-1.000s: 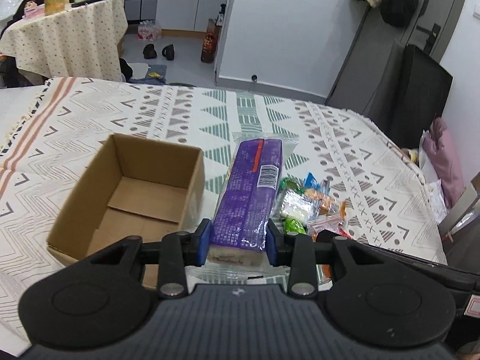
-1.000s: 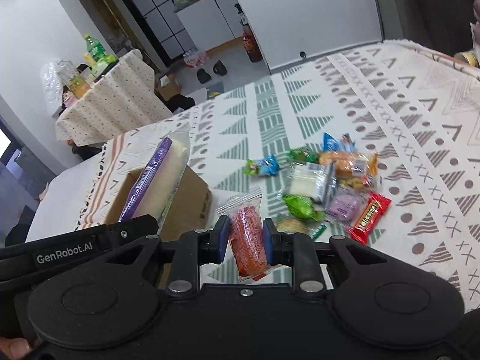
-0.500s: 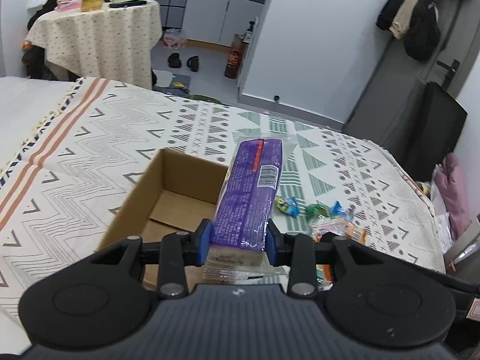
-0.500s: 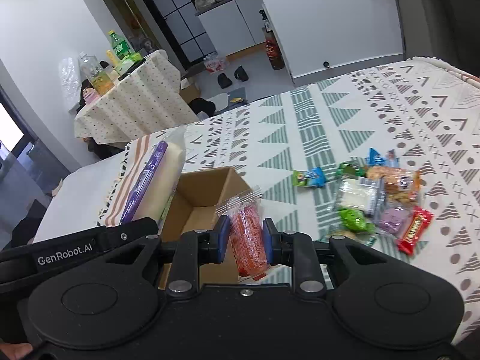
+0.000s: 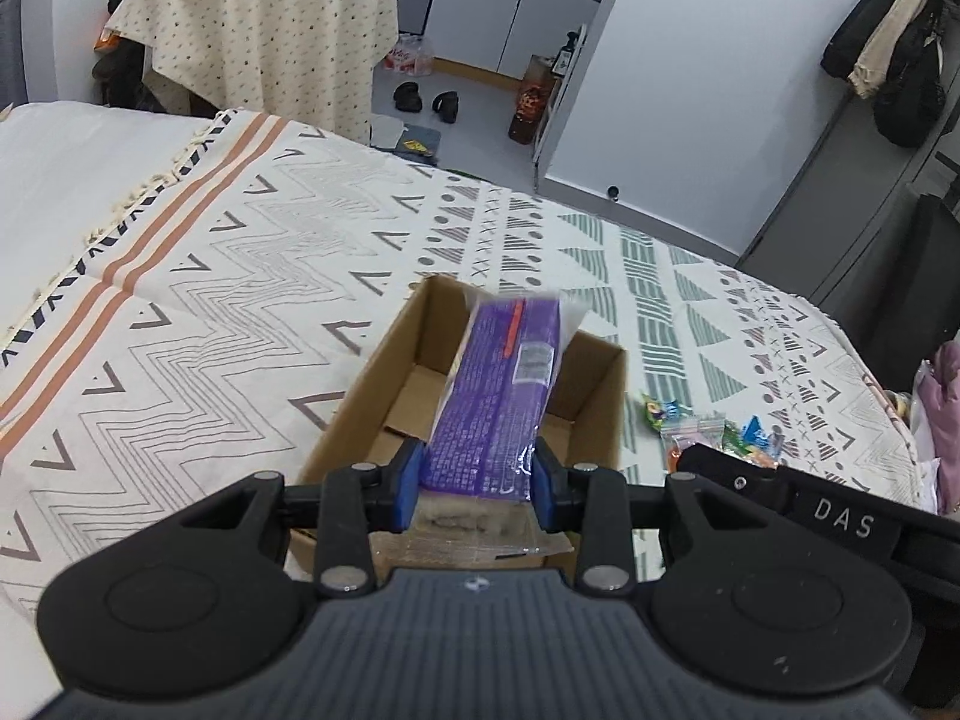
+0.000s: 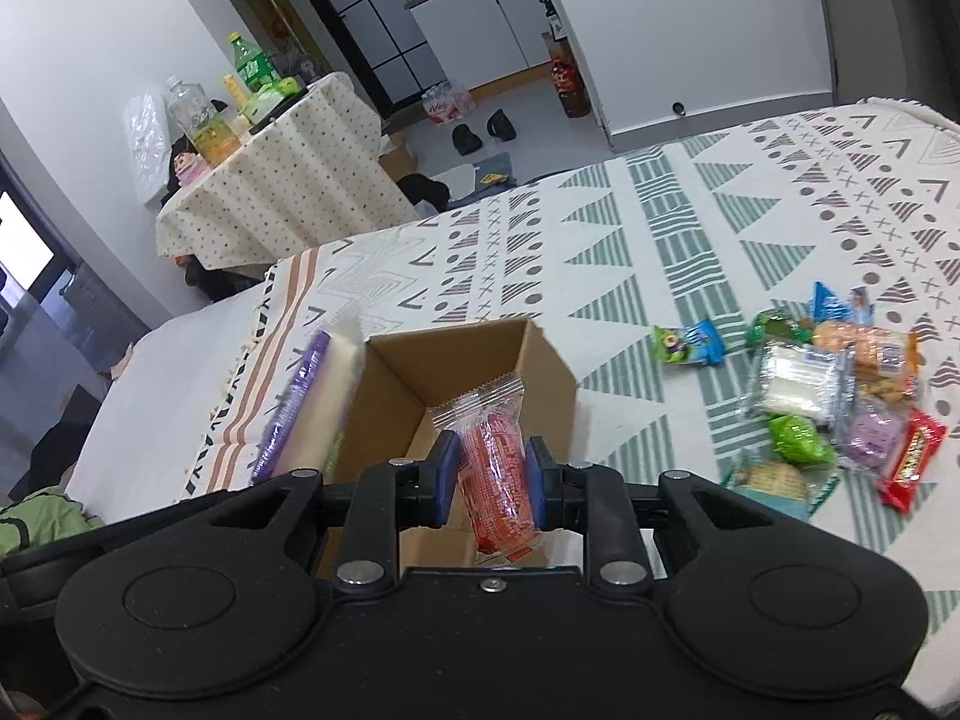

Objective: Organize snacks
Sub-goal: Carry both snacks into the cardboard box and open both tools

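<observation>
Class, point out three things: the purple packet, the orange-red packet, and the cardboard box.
purple packet [image 5: 498, 402]: left wrist view, printed purple face.
orange-red packet [image 6: 495, 468]: right wrist view, middle of wrapper.
cardboard box [image 6: 549, 369]: right wrist view, outer right wall.

A patterned bedspread [image 5: 252, 276] covers the bed. Beyond it stands a round table with a dotted cloth [image 6: 282, 192], bottles [image 6: 249, 63] on top, black shoes [image 5: 426, 101] nearby.

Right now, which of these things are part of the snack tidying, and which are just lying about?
Part of the job:
- cardboard box
- purple packet in left claw
- orange packet in right claw
- loose snacks

Just lying about:
- drink bottles
- shoes
- hanging coats
</observation>
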A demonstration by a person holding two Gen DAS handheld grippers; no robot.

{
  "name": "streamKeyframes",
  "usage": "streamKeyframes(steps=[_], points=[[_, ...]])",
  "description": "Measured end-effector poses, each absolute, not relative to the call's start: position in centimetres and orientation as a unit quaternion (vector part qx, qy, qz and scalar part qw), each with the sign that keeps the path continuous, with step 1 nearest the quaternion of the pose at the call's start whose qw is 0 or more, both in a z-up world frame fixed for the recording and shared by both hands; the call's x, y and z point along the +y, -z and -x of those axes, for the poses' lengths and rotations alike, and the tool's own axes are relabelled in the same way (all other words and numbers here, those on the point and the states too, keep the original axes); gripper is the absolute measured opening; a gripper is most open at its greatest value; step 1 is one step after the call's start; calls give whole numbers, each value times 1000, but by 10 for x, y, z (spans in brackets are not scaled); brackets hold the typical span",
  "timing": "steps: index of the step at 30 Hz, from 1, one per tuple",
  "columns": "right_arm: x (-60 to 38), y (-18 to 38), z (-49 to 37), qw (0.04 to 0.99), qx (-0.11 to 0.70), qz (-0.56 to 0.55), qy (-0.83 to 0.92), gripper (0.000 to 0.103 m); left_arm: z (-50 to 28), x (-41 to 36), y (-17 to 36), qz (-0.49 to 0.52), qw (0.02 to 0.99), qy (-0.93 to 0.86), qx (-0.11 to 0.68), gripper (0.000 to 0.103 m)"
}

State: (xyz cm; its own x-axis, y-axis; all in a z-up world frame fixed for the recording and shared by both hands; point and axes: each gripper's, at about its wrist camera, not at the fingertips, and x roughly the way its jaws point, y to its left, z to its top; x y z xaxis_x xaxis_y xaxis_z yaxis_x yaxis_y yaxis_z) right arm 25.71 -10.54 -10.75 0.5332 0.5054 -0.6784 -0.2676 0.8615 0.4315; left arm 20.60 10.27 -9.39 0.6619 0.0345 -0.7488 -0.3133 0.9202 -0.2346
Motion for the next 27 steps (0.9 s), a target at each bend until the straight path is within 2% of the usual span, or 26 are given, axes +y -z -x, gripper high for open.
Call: streamKeyframes(steps=[5,7,12,14,18,23,27], points=[[-89,111,-258,859,434,-141,-231,24,-205,110,94,171,894,-111,399,40],[-86,113,-259,855,437,-150,-234,24,-204,114,94,176,893,-112,400,46],[-85,113,-258,841,444,-177,-254,34,-199,115,90,163,891,-131,403,70],[-88,111,-255,843,441,-177,-254,42,-198,112,89,156,892,-134,402,77],[-104,107,-252,847,438,-184,-240,46,-195,105,85,148,892,-136,404,82],[-134,104,-245,856,432,-183,-215,59,-190,91,81,144,892,-127,409,84],[-164,103,-239,862,428,-186,-197,63,-187,73,77,140,894,-117,410,86]])
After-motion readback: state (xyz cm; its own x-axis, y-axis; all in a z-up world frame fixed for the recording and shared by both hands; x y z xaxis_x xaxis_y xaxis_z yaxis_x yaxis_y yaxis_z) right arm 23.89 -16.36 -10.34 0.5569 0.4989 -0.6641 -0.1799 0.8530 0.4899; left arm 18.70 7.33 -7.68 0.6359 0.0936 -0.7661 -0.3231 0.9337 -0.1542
